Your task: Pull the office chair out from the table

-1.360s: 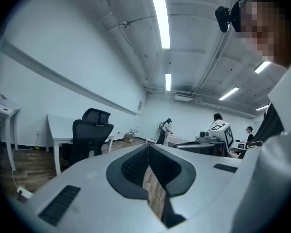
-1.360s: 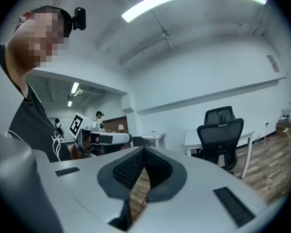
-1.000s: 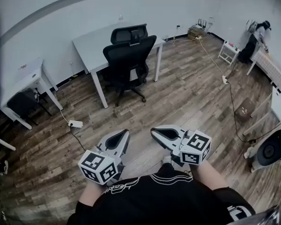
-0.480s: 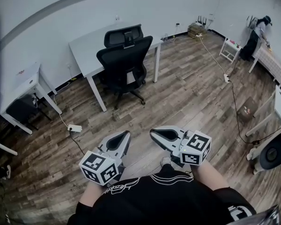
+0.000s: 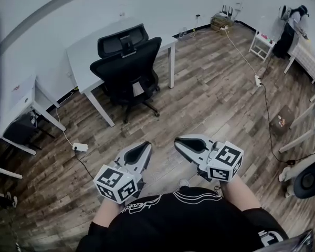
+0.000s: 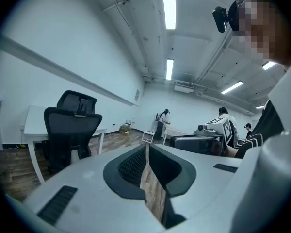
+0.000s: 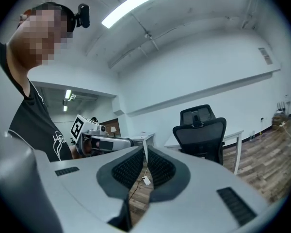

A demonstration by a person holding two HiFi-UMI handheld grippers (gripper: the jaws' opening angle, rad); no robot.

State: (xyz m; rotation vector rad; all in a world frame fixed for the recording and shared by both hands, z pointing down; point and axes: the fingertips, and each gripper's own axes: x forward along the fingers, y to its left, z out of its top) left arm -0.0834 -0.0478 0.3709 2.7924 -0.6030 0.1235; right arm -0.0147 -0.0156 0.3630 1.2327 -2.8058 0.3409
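Facing away into table [image 5: 83, 47], office chair [image 5: 127, 63] upright; L tool [image 5: 146, 146], R tool [image 5: 178, 141] each closed, empty.

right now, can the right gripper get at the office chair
Probably not yet. The right gripper is shut and held well short of the office chair, with only wood floor between them. Nothing blocks the way, so stepping closer should bring it within reach.
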